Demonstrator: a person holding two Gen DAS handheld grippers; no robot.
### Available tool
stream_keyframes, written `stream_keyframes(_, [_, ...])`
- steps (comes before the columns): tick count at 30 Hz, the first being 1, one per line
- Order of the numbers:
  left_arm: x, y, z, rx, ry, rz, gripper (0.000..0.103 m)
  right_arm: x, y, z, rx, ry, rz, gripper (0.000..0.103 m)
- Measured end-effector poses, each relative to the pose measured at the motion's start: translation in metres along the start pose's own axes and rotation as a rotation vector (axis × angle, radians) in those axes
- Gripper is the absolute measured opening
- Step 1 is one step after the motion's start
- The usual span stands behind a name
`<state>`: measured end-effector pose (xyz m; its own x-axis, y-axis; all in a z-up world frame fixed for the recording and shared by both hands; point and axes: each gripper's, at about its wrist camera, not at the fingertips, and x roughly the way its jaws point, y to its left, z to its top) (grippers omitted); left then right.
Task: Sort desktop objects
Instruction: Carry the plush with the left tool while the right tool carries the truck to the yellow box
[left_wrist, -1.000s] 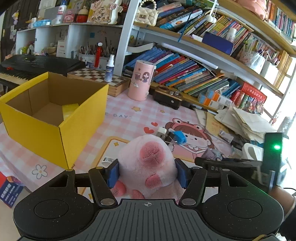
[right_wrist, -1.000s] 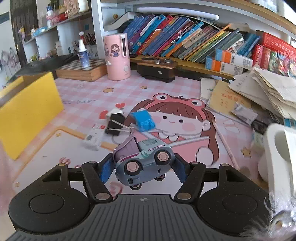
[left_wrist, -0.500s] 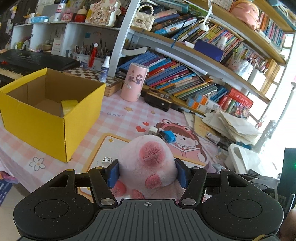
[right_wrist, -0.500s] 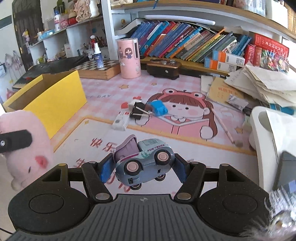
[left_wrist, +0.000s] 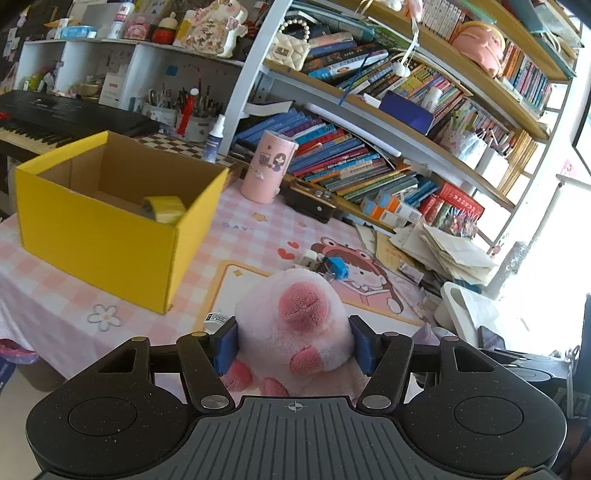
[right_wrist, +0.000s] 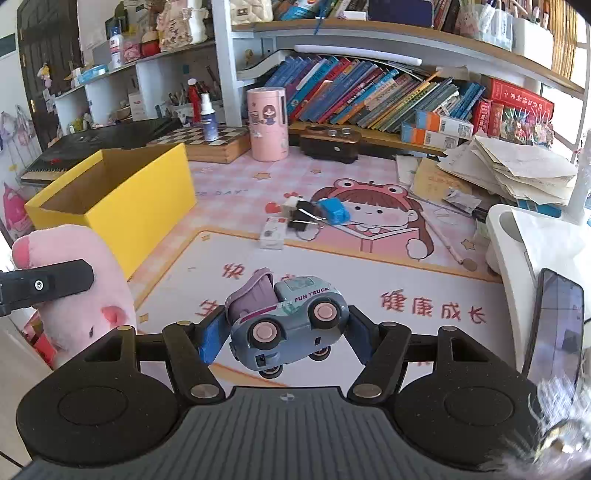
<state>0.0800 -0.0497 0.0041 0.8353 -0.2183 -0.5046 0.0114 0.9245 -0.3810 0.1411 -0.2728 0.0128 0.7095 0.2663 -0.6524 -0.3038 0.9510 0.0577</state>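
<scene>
Left gripper (left_wrist: 293, 341): clamped on pink plush pig (left_wrist: 295, 325), snout forward, above counter (left_wrist: 66, 314); its underside hidden. Right gripper (right_wrist: 286, 334): clamped on toy truck (right_wrist: 291, 317), long axis crosswise, nose right, aloft.

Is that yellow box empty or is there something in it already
Not empty. The open-topped yellow box holds a roll of yellow tape near its right wall, seen from the left wrist. Its remaining floor is partly hidden.

Pink plush pig (left_wrist: 295, 325), grey-blue toy truck (right_wrist: 291, 317), yellow box (left_wrist: 107, 236).
</scene>
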Motion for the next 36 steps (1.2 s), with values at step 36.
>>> stream_keyframes(36, [-0.113,0.126,-0.013,-0.016,0.009,-0.021,0.061,-0.051,0.169,-0.060,0.008,0.024,-0.021,0.064])
